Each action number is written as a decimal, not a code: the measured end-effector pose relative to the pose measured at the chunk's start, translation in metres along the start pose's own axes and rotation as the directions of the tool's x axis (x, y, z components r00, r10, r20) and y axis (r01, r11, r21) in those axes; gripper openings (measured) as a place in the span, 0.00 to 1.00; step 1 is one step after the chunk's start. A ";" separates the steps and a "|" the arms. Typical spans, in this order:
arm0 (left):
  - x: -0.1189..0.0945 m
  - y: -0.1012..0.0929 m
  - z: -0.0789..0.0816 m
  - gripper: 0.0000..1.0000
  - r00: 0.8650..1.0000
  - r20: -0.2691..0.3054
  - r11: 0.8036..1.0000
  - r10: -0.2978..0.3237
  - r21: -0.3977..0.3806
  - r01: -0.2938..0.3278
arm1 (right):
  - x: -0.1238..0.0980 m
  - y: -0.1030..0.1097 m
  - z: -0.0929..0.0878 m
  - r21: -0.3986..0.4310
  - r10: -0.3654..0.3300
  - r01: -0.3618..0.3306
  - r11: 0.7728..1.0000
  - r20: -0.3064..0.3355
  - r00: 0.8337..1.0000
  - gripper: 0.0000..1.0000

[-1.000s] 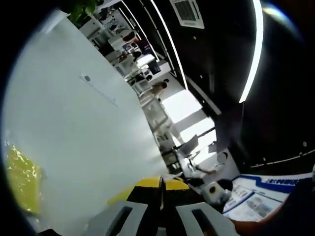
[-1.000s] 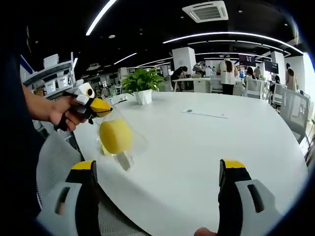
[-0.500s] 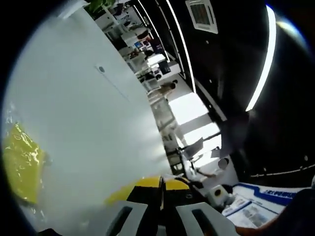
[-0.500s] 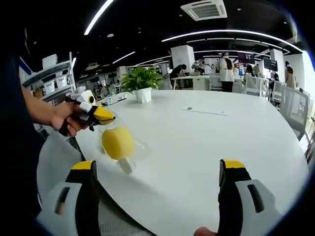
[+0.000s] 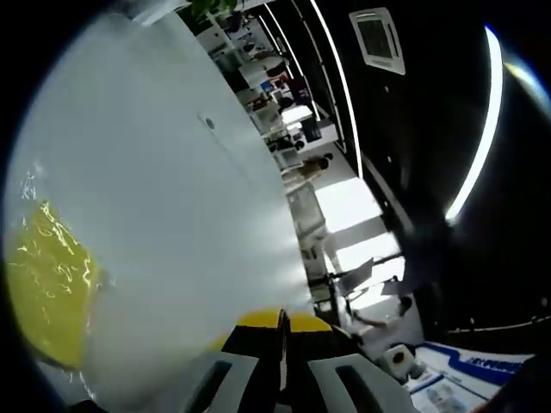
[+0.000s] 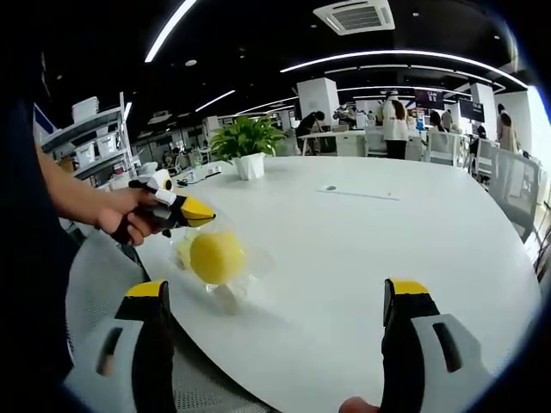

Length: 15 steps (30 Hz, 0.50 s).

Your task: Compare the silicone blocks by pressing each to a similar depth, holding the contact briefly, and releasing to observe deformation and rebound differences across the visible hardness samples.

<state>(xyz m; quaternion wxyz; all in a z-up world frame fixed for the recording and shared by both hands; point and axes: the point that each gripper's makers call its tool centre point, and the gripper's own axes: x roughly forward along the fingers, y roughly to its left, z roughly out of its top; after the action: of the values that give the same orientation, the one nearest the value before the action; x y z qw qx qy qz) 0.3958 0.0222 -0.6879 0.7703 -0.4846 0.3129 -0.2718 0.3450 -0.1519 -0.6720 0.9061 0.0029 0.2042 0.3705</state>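
Observation:
A yellow silicone block (image 6: 215, 256) in a clear plastic bag lies low on the white table (image 6: 387, 241), near its left edge. A hand holds my left gripper (image 6: 196, 211) just above the block. Its yellow-tipped jaws are closed on the top of the bag. In the left gripper view those jaws (image 5: 281, 323) meet at the bottom, and the yellow block (image 5: 43, 292) shows through wrinkled film at the far left. My right gripper (image 6: 275, 292) stands wide open over the table's near edge, right of the block, with nothing between its jaws.
A potted plant (image 6: 248, 142) stands at the table's far left side, and a flat cable plate (image 6: 353, 191) lies further back. A mesh chair back (image 6: 90, 288) sits below the table edge at left. People and desks (image 6: 396, 129) are far behind.
The left gripper has carried the bagged block down and a little to the right, from hanging above the table to close on its surface. The right gripper stays open and still.

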 end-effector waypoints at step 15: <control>0.003 0.058 0.010 0.00 0.969 0.015 0.969 0.246 -0.004 -0.246 | 0.004 0.001 -0.004 0.005 0.012 -0.012 1.000 -0.011 1.000 0.97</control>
<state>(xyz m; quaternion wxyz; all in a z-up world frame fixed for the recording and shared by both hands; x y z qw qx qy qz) 0.4117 0.0480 -0.7384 0.7999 -0.4452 0.3646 -0.1701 0.3451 -0.1489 -0.6769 0.9027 0.0043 0.2099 0.3755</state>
